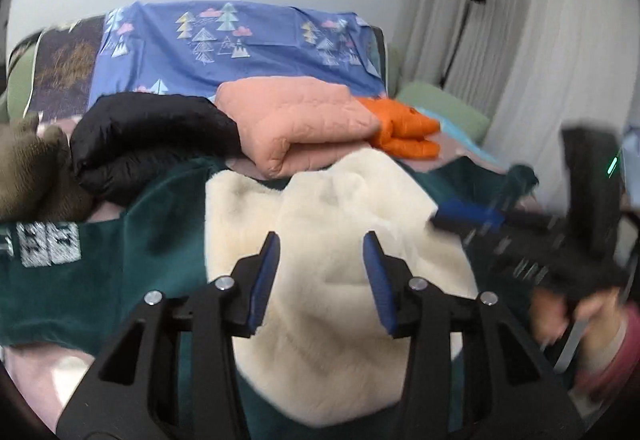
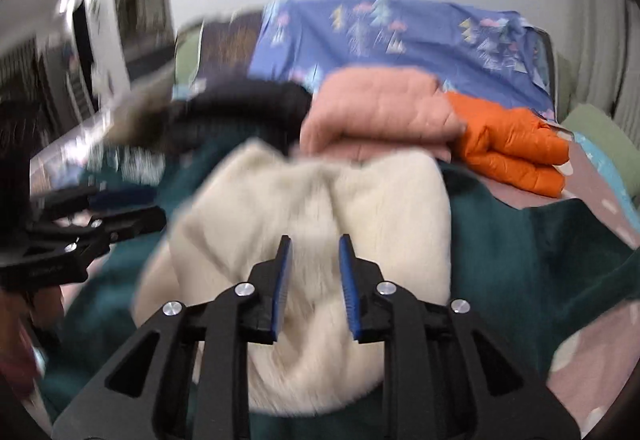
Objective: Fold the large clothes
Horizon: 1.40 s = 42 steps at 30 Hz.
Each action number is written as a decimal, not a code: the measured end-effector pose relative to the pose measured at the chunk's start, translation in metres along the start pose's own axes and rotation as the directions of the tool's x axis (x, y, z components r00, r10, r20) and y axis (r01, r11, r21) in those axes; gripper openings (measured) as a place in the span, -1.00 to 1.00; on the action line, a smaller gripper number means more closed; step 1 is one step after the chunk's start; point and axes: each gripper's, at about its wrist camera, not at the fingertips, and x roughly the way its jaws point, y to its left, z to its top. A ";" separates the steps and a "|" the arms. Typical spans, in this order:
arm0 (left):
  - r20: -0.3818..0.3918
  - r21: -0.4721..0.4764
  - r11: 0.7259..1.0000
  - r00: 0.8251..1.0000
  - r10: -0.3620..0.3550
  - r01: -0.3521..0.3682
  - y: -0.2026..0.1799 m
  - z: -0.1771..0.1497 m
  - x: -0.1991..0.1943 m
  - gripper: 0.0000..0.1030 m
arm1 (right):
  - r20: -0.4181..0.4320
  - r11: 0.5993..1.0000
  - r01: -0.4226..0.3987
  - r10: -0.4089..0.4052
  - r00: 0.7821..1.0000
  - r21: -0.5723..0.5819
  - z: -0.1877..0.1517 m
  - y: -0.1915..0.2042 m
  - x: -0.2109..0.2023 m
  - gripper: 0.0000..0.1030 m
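1. The left gripper (image 1: 322,260) had its blue-padded fingers spread apart, nothing between them, hovering over the cream fleece lining (image 1: 320,280) of the large dark teal garment (image 1: 80,280).
2. The right gripper (image 2: 314,264) was likewise parted and empty above the same cream fleece (image 2: 300,220); in the left wrist view it appeared blurred at 3 o'clock (image 1: 472,218).
3. The teal garment (image 2: 520,260) lay spread on the bed, fleece side up, its white printed lettering (image 1: 44,244) at 9 o'clock.
4. Beyond it, at 12 o'clock, sat a folded pink quilted jacket (image 1: 304,120), with a black puffer jacket (image 1: 152,136) at 11 o'clock and an orange puffer jacket (image 1: 404,132) at 1 o'clock.
5. Behind them stood a blue tree-patterned cloth (image 1: 240,44).
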 end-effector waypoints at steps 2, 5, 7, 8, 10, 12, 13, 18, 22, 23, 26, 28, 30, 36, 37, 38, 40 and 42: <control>-0.120 -0.008 0.999 0.992 0.044 -0.045 0.004 -0.018 0.039 -0.11 | -0.167 1.000 0.017 -0.012 0.986 0.026 -0.023 -0.003 0.037 -0.50; -0.240 -0.034 0.996 0.968 0.076 -0.087 0.016 -0.052 0.074 -0.08 | -0.206 0.999 0.051 -0.048 0.977 0.013 -0.054 -0.004 0.066 -0.54; -0.199 -0.077 0.995 0.979 0.042 -0.058 0.019 -0.038 0.054 -0.06 | -0.221 0.999 0.053 -0.052 0.974 -0.003 -0.045 0.000 0.055 -0.52; -0.175 -0.093 0.994 0.984 0.037 -0.054 0.022 -0.033 0.044 -0.06 | -0.224 0.999 0.044 -0.040 0.974 0.012 -0.039 -0.003 0.050 -0.52; -0.095 -0.106 0.992 0.994 0.062 -0.072 0.031 -0.023 0.015 0.03 | -0.191 0.998 0.026 -0.015 0.981 0.054 -0.028 -0.006 0.034 -0.51; -0.046 -0.121 0.985 0.991 0.122 -0.127 0.044 -0.024 -0.009 0.20 | -0.131 0.998 0.008 -0.001 0.991 0.055 -0.016 -0.002 0.018 -0.50; -0.029 -0.145 0.976 0.987 0.158 -0.161 0.054 -0.025 -0.020 0.21 | -0.098 0.999 0.001 0.003 0.995 0.045 -0.008 0.004 0.011 -0.50; -0.044 -0.389 0.859 0.938 0.344 -0.333 0.140 -0.059 -0.076 0.17 | -0.030 0.997 -0.073 0.074 0.997 0.025 0.010 0.029 0.016 -0.48; -0.060 -0.642 0.695 0.925 0.375 -0.323 0.217 -0.106 -0.124 0.09 | -0.280 0.999 0.033 -0.037 0.959 -0.019 -0.019 0.033 0.105 -0.39; -0.059 -0.681 0.664 0.927 0.370 -0.308 0.231 -0.114 -0.130 0.09 | -0.270 1.000 0.023 -0.020 0.963 0.009 -0.027 0.027 0.116 -0.35; -0.048 -0.806 0.547 0.946 0.320 -0.226 0.275 -0.144 -0.142 0.10 | -0.261 0.999 0.006 0.005 0.965 0.041 -0.023 0.023 0.115 -0.35; 0.006 -0.857 0.497 0.962 0.272 -0.135 0.298 -0.154 -0.139 0.22 | -0.245 1.000 0.010 -0.004 0.970 0.023 -0.026 0.023 0.120 -0.34; 0.078 -0.895 0.445 0.969 0.232 -0.035 0.322 -0.159 -0.130 0.31 | -0.240 1.000 0.019 -0.016 0.971 0.010 -0.026 0.027 0.119 -0.32; 0.236 -0.955 0.237 0.938 0.252 0.176 0.373 -0.169 -0.104 -0.33 | -0.236 1.000 0.022 -0.019 0.972 0.007 -0.028 0.029 0.119 -0.32; 0.284 -0.947 0.228 0.923 0.259 0.228 0.378 -0.170 -0.102 -0.72 | -0.235 1.000 0.022 -0.020 0.972 0.007 -0.028 0.029 0.121 -0.32; 0.299 -0.943 0.231 0.917 0.265 0.240 0.379 -0.169 -0.103 -0.71 | -0.235 1.000 0.022 -0.019 0.972 0.007 -0.028 0.029 0.119 -0.32; 0.330 -0.928 0.275 0.897 0.296 0.250 0.370 -0.156 -0.116 -0.74 | -0.235 1.000 0.021 -0.019 0.972 0.007 -0.028 0.028 0.120 -0.32; 0.347 -0.903 0.371 0.879 0.328 0.218 0.351 -0.132 -0.131 -0.74 | -0.234 1.000 0.021 -0.019 0.972 0.008 -0.028 0.027 0.122 -0.32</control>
